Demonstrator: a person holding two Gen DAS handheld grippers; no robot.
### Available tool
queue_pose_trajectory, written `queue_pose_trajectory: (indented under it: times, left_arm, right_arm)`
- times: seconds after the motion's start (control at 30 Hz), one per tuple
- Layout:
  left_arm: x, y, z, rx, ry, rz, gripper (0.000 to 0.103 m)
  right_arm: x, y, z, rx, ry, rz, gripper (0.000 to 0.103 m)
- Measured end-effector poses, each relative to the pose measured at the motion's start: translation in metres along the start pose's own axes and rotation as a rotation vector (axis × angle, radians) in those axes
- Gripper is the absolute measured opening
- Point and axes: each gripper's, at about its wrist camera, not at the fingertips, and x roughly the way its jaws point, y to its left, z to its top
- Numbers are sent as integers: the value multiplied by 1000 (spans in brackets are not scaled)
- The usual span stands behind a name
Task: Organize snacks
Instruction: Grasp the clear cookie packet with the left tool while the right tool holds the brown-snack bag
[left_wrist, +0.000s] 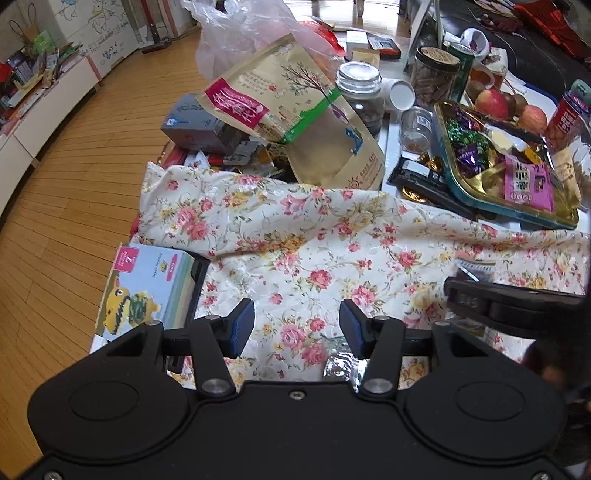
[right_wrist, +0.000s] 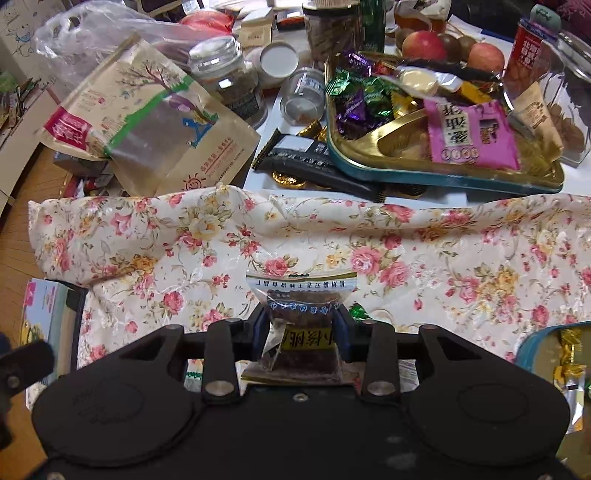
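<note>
We are clamping our right gripper (right_wrist: 301, 332) on a small crinkly clear snack packet (right_wrist: 301, 295) above the glossy floral cloth (right_wrist: 406, 251) covering the worktop's near edge. Our left gripper (left_wrist: 297, 326) is hovering, fingers apart, empty. A gold-lined tin tray (right_wrist: 369, 168) is sitting farther back; wooden floorboards (left_wrist: 74, 166) are lying alongside.

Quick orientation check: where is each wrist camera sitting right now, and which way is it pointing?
Left wrist: on the left gripper, angled down at the floral cloth; its open fingers show, with the other gripper at right.
Right wrist: on the right gripper, angled down likewise; its fingers clamp a clear snack packet.
Shared: cloth, kraft pouch, gold candy tray.
</note>
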Motion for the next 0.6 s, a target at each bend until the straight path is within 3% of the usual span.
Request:
queue_pose_trajectory:
  times: [0.27, 0.6]
  left_arm:
    - [15, -9, -9, 23, 49, -23, 58]
    - [42, -18, -17, 30, 118, -43, 57]
  right_arm:
    - [-36, -23, -8, 97, 8, 8, 39]
    - [-57, -29, -8, 127, -12, 37, 39]
